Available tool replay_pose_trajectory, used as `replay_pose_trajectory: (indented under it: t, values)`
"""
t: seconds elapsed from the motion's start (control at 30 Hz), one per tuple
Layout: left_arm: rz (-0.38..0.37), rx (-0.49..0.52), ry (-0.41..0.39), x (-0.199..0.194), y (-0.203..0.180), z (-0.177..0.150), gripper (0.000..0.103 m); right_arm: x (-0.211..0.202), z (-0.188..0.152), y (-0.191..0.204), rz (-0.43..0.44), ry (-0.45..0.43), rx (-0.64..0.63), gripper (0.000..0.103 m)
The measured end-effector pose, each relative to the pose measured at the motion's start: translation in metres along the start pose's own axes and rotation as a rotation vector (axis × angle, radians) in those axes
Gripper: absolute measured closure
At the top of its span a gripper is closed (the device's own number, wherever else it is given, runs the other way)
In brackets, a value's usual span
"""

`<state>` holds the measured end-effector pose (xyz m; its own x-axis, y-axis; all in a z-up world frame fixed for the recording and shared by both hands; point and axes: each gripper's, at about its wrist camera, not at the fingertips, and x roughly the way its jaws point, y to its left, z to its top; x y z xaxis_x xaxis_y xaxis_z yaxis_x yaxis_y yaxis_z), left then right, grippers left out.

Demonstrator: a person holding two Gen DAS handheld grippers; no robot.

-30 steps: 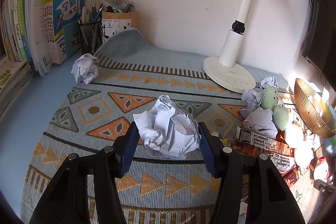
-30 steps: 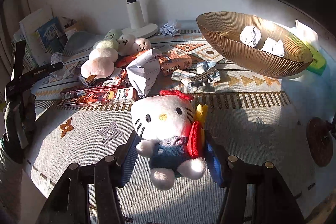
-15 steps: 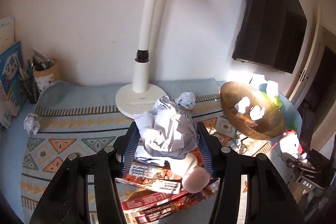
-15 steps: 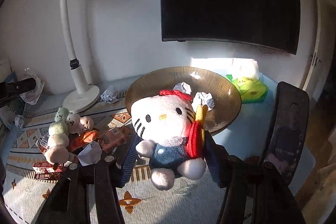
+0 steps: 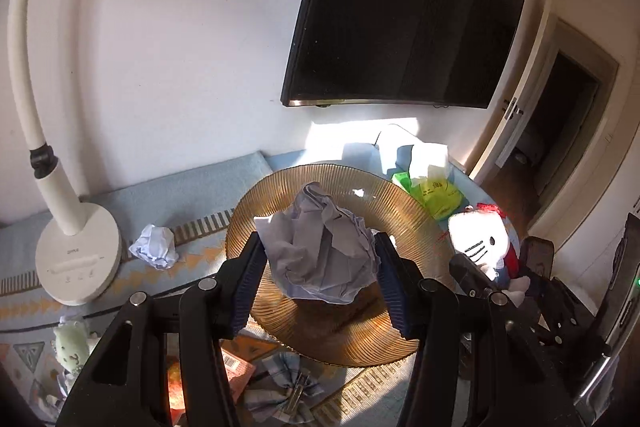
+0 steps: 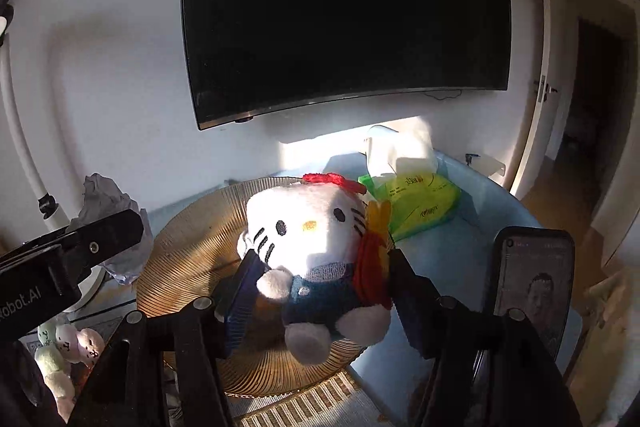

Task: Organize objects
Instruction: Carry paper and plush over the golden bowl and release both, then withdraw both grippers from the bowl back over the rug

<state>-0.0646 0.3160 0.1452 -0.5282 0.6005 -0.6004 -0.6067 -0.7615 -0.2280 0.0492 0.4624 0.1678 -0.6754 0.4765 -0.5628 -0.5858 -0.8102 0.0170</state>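
Note:
My left gripper point(image 5: 320, 279) is shut on a crumpled ball of white paper point(image 5: 320, 255) and holds it above the amber ribbed glass bowl point(image 5: 404, 211). My right gripper point(image 6: 320, 291) is shut on a white Hello Kitty plush point(image 6: 308, 231) with a red bow, held over the right side of the same bowl point(image 6: 188, 243). The plush point(image 5: 480, 243) and right gripper show at the right of the left wrist view. The paper ball point(image 6: 104, 195) and left gripper show at the left of the right wrist view.
A white desk lamp point(image 5: 72, 259) stands left of the bowl, with another paper ball point(image 5: 154, 247) beside it. A green tissue pack point(image 6: 416, 203) lies behind the bowl. A phone point(image 6: 532, 283) stands at the right. Small plush toys point(image 6: 68, 343) and snack packs point(image 5: 236, 367) lie on the patterned mat.
Both grippers have swung right and come in over the bowl, each still holding its object. The left one lifted the paper ball from the mat.

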Motion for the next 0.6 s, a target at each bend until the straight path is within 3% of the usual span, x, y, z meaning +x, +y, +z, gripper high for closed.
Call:
replay_pose_trajectory:
  t: [0.07, 0.17, 0.37, 0.5, 0.6]
  values:
    - [0.001, 0.014, -0.003, 0.006, -0.006, 0.001, 0.045, 0.001, -0.001, -0.003, 0.014, -0.006, 0.011, 0.027]
    - [0.008, 0.041, -0.014, 0.010, -0.010, 0.000, 0.021, -0.003, -0.002, -0.003, 0.011, -0.026, 0.001, 0.027]
    - [0.043, 0.074, -0.041, -0.016, -0.006, -0.006, 0.020, -0.031, -0.015, 0.009, 0.090, -0.031, -0.043, 0.027]
    - [0.079, 0.054, -0.105, -0.067, 0.014, -0.023, 0.020, -0.066, -0.033, 0.028, 0.210, -0.060, -0.069, 0.020]
    - [0.156, 0.004, -0.156, -0.116, 0.043, -0.051, 0.017, -0.090, -0.069, 0.046, 0.311, -0.079, -0.037, 0.014]
